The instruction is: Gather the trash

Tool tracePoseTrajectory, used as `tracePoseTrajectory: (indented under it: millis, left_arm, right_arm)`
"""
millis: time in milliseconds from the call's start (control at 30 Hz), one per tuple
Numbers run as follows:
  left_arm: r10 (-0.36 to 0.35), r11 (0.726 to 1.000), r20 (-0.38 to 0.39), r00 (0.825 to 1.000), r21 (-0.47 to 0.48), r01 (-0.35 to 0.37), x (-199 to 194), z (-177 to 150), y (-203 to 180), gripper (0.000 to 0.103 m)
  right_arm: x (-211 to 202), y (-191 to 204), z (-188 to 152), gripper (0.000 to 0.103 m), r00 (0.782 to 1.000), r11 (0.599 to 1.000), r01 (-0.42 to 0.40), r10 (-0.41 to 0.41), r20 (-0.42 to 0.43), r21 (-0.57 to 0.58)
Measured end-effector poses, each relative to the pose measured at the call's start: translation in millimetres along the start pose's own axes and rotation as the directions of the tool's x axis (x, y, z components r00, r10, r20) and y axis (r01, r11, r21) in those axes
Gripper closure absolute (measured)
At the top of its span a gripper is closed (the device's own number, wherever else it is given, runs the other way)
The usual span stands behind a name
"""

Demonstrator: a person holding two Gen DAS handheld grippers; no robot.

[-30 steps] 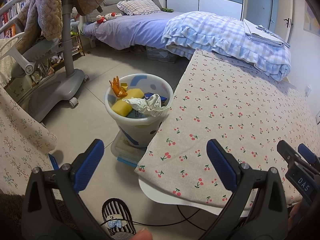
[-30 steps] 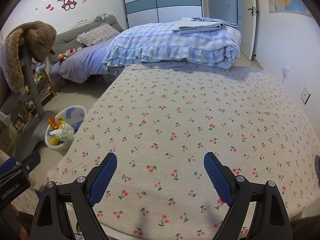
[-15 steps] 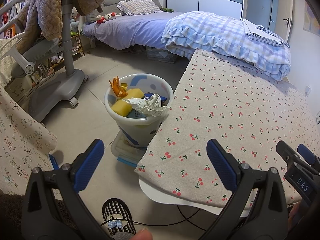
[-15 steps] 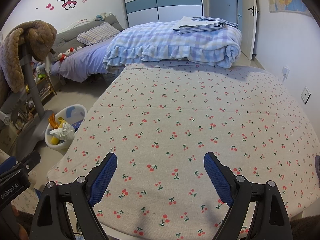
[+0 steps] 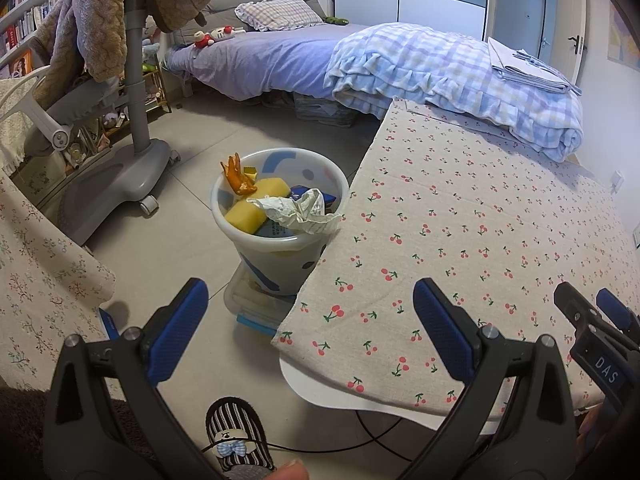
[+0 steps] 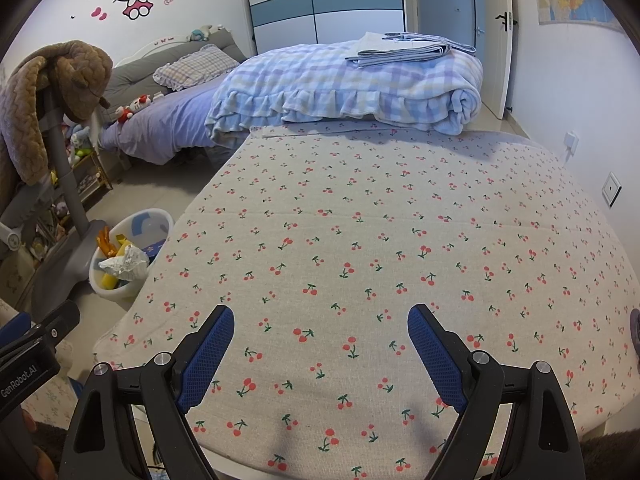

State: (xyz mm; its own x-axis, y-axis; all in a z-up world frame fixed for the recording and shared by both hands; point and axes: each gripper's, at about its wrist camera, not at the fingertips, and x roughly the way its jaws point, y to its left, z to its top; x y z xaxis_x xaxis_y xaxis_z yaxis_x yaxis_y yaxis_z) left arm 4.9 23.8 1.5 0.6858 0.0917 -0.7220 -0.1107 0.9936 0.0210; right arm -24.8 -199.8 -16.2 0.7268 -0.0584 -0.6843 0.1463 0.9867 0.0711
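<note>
A white bin [image 5: 280,258] stands on the floor by the table's left edge. It holds crumpled paper [image 5: 298,210], a yellow sponge [image 5: 256,204], an orange peel [image 5: 238,176] and blue wrappers. It also shows in the right wrist view [image 6: 120,288]. My left gripper [image 5: 310,326] is open and empty, held near the table's front left corner, in front of the bin. My right gripper [image 6: 320,348] is open and empty above the cherry-print tablecloth [image 6: 380,240], which bears no loose items.
A clear box [image 5: 256,306] lies under the bin. A grey chair base [image 5: 108,184] with a brown blanket stands left. A bed with a checked quilt [image 5: 452,80] lies behind the table. A striped slipper [image 5: 236,432] and a cable lie on the floor below.
</note>
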Motion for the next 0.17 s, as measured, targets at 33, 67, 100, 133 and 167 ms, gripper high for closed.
tracePoseTrajectory:
  millis: [33, 67, 100, 133, 167]
  left_arm:
    - [0.0, 1.0, 0.0, 1.0, 0.001, 0.0, 0.1, 0.3, -0.1, 0.001]
    - [0.0, 1.0, 0.0, 1.0, 0.001, 0.0, 0.0, -0.1, -0.1, 0.001]
    - [0.0, 1.0, 0.0, 1.0, 0.002, 0.0, -0.3, -0.1, 0.5, 0.001]
    - [0.0, 1.0, 0.0, 1.0, 0.002, 0.0, -0.4, 0.1, 1.1, 0.001]
    - [0.001, 1.0, 0.0, 1.0, 0.001, -0.001, -0.5, 0.1, 1.8, 0.001]
  right_arm:
    - [0.0, -0.1, 0.1, 0.013, 1.0, 1.0, 0.0, 0.0, 0.0, 0.0]
    - [0.0, 0.5, -0.7, 0.013, 1.0, 1.0, 0.0, 0.0, 0.0, 0.0]
    - [0.1, 0.3, -0.3, 0.013, 1.0, 1.0, -0.001, 0.001, 0.0, -0.001]
    - [0.1, 0.4, -0.4, 0.013, 1.0, 1.0, -0.001, 0.001, 0.0, -0.001]
    - [0.1, 0.0, 0.0, 0.013, 1.0, 1.0, 0.0, 0.0, 0.0, -0.001]
